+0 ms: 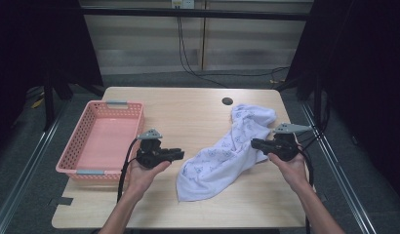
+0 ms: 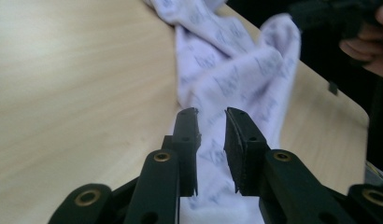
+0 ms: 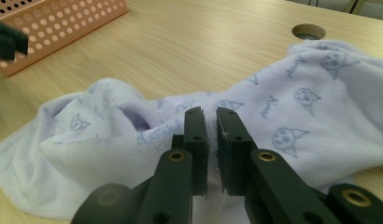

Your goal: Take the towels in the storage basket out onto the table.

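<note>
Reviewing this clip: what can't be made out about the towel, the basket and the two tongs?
- Towel: its underside and folded-in parts, hidden by its own bunching, high view.
- Basket: cut off by the top edge, right gripper view.
- Left tongs: gap visible, but any pinched towel edge is unclear.
- Right tongs: likewise.

White towel [image 1: 222, 153] with pale blue cat-face print, pink perforated basket [image 1: 76, 141], light wood-grain table [image 1: 188, 117], black fingers [image 3: 195, 135]
</note>
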{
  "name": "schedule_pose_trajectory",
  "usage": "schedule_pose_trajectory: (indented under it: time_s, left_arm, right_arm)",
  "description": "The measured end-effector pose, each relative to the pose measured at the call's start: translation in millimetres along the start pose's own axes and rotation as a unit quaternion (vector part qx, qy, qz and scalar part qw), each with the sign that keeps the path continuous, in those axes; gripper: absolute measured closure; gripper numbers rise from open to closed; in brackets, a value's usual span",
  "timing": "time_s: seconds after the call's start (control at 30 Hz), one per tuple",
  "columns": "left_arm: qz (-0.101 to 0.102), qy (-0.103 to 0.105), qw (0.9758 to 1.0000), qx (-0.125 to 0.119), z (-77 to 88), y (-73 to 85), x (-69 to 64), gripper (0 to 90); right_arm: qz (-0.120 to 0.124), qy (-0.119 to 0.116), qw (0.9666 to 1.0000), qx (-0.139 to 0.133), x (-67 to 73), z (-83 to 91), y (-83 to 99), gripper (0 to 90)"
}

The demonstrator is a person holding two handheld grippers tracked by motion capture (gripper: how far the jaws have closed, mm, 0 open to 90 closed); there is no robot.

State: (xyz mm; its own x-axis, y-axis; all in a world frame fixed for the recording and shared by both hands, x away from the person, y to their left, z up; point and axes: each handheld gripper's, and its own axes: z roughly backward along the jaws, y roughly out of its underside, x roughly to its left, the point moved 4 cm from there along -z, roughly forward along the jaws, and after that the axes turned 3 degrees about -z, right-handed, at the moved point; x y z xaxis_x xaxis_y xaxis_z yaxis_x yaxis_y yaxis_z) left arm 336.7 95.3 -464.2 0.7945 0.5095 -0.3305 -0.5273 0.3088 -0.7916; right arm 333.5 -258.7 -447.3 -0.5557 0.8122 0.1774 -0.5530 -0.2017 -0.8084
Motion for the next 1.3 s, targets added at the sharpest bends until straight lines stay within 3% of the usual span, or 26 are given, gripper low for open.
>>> schedule_pose_trajectory:
  time_s: [0.1,0.2,0.23,0.27,0.43,0.57,0.6,0.63,0.67,0.7,0.73,0.77,0.8,0.83,0.87,0.9,0.93,1.0,1.07,1.1,1.13,1.17,1.3]
  left_arm:
    - [-0.016,0.032,0.9989,0.031,-9.2,22.1,-14.3,72.1]
    - [-0.039,0.045,0.9956,0.073,-18.0,46.2,-21.8,65.2]
    - [-0.039,0.045,0.9956,0.073,-18.0,46.2,-21.8,63.1]
    - [-0.044,0.050,0.9933,0.094,-20.1,57.3,-22.3,60.1]
    - [-0.054,0.050,0.9910,0.112,-21.4,70.1,-19.6,48.8]
    - [-0.082,0.045,0.9890,0.114,-27.1,71.2,-27.0,45.1]
    - [-0.091,0.046,0.9880,0.116,-28.0,72.0,-29.6,45.3]
    - [-0.091,0.046,0.9880,0.116,-28.0,72.0,-29.6,51.0]
    - [-0.104,0.045,0.9867,0.116,-28.9,72.9,-32.4,56.8]
    - [-0.123,0.031,0.9846,0.120,-29.3,73.5,-34.9,56.8]
    - [-0.149,0.006,0.9815,0.121,-29.7,74.0,-36.1,69.3]
    - [-0.149,0.006,0.9815,0.121,-29.7,74.0,-36.1,74.2]
    - [-0.159,-0.003,0.9793,0.126,-29.4,73.8,-36.5,79.7]
    - [-0.159,-0.003,0.9793,0.126,-29.4,73.8,-36.5,85.7]
    - [-0.149,0.004,0.9807,0.126,-29.9,73.9,-36.6,87.8]
    - [-0.149,0.004,0.9807,0.126,-29.9,73.9,-36.6,88.5]
    - [-0.136,0.011,0.9822,0.129,-29.7,73.5,-35.6,88.5]
    - [-0.125,0.019,0.9837,0.127,-29.7,72.8,-33.7,89.0]
    - [-0.106,0.029,0.9880,0.109,-26.4,68.2,-30.7,89.1]
    - [-0.106,0.029,0.9880,0.109,-26.4,68.2,-30.7,89.1]
    - [-0.092,0.036,0.9909,0.092,-22.3,63.8,-27.8,89.1]
    - [-0.092,0.036,0.9909,0.092,-22.3,63.8,-27.8,89.1]
    - [-0.070,0.040,0.9948,0.063,-14.6,57.7,-22.5,89.1]
  right_arm:
    - [-0.003,-0.004,1.0000,-0.003,2.2,-8.9,-3.1,82.5]
    - [-0.005,-0.005,1.0000,-0.002,1.7,-15.5,-4.7,82.0]
    - [-0.007,-0.002,1.0000,0.000,-0.1,-17.7,-4.6,81.9]
    - [-0.008,0.001,1.0000,0.000,-1.8,-19.4,-4.6,81.8]
    - [-0.020,0.001,0.9998,0.002,-8.1,-25.6,-1.7,81.0]
    - [-0.027,-0.001,0.9996,-0.001,-8.9,-31.5,-1.1,80.5]
    - [-0.025,-0.002,0.9997,-0.001,-9.2,-32.9,-0.9,80.4]
    - [-0.028,-0.003,0.9996,0.000,-9.4,-34.3,-0.5,80.2]
    - [-0.029,-0.002,0.9996,0.001,-10.0,-35.7,-0.1,80.2]
    - [-0.029,-0.002,0.9996,0.001,-10.0,-35.7,-0.1,80.2]
    - [-0.033,-0.002,0.9995,0.002,-11.6,-38.3,1.1,79.7]
    - [-0.033,-0.002,0.9994,0.002,-12.6,-39.4,1.9,79.7]
    - [-0.035,-0.004,0.9994,0.002,-13.1,-40.2,2.6,79.1]
    - [-0.035,-0.004,0.9994,0.002,-13.1,-40.2,2.6,79.1]
    - [-0.036,-0.006,0.9993,0.000,-13.7,-40.9,4.4,77.5]
    - [-0.036,-0.006,0.9993,0.000,-13.7,-40.9,4.4,77.5]
    - [-0.038,-0.009,0.9993,0.000,-13.3,-40.7,5.5,76.0]
    - [-0.035,-0.017,0.9992,0.003,-11.9,-39.1,9.1,68.3]
    - [-0.030,-0.017,0.9994,0.008,-10.9,-34.1,14.0,56.7]
    - [-0.029,-0.014,0.9994,0.010,-10.9,-30.7,16.2,54.8]
    - [-0.029,-0.011,0.9995,0.010,-11.7,-26.7,18.3,52.3]
    - [-0.029,-0.011,0.9995,0.010,-11.7,-26.7,18.3,52.3]
    - [-0.037,-0.010,0.9993,0.000,-16.1,-5.5,29.5,44.5]
